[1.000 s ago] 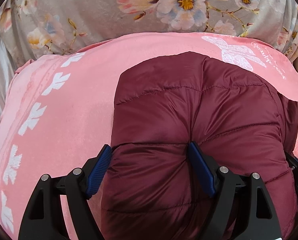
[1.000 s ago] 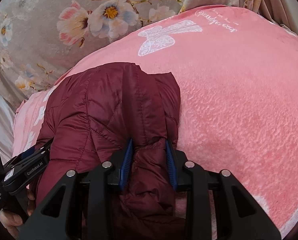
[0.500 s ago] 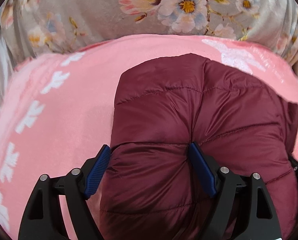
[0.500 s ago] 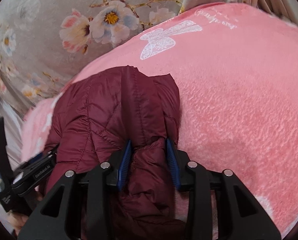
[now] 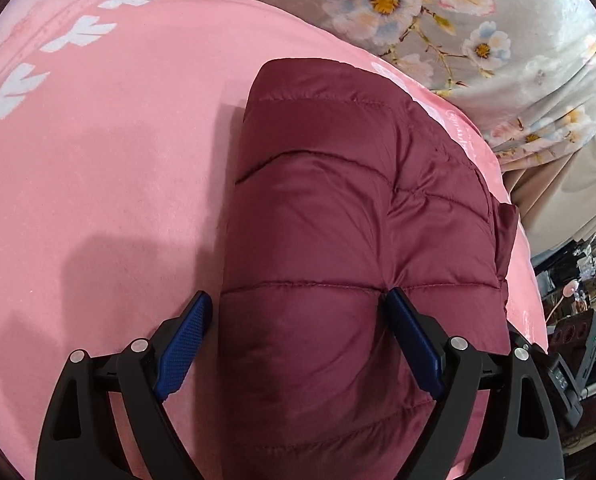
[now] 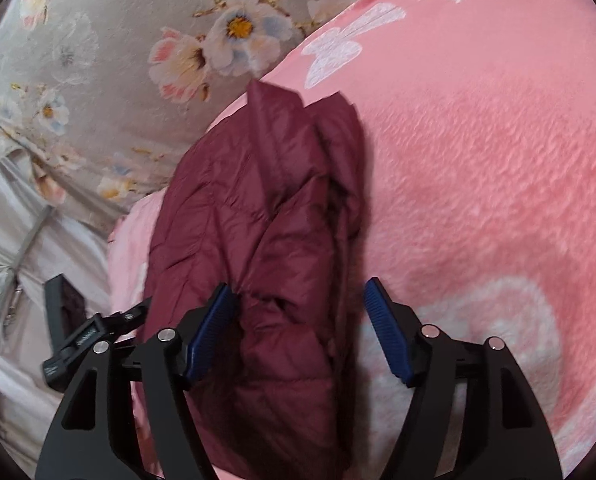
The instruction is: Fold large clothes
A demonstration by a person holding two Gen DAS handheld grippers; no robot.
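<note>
Closest to the left wrist camera, the left gripper (image 5: 298, 308) has its blue-padded fingers (image 5: 182, 342) spread wide around the near end of a maroon puffer jacket (image 5: 337, 216). The right pad presses into a quilted seam, dimpling the fabric, while the left pad stands just beside the jacket's left edge; whether it touches is hard to tell, so a firm hold cannot be confirmed. The jacket is folded into a thick, padded bundle and lies on a pink blanket (image 5: 110, 168) that covers the bed. White leaf-like prints run along the blanket's far left edge. Beyond the jacket, a grey floral bedcover (image 5: 437, 12) rises behind the blanket, and a beige curtain and cluttered shelves show at the far right.

In the right wrist view, the right gripper (image 6: 298, 308) stands with its fingers (image 6: 385, 330) wide apart over the jacket's (image 6: 266, 216) near edge. The left pad rests against the puffy fabric and the right pad hangs over the blanket (image 6: 477, 184), apart from the jacket, so nothing is pinched. Part of the left gripper (image 6: 82, 336) shows at lower left, beside the bundle. Farther off, a white butterfly print (image 6: 345, 50) sits on the blanket, and the floral bedcover (image 6: 118, 60) lies beyond it.
</note>
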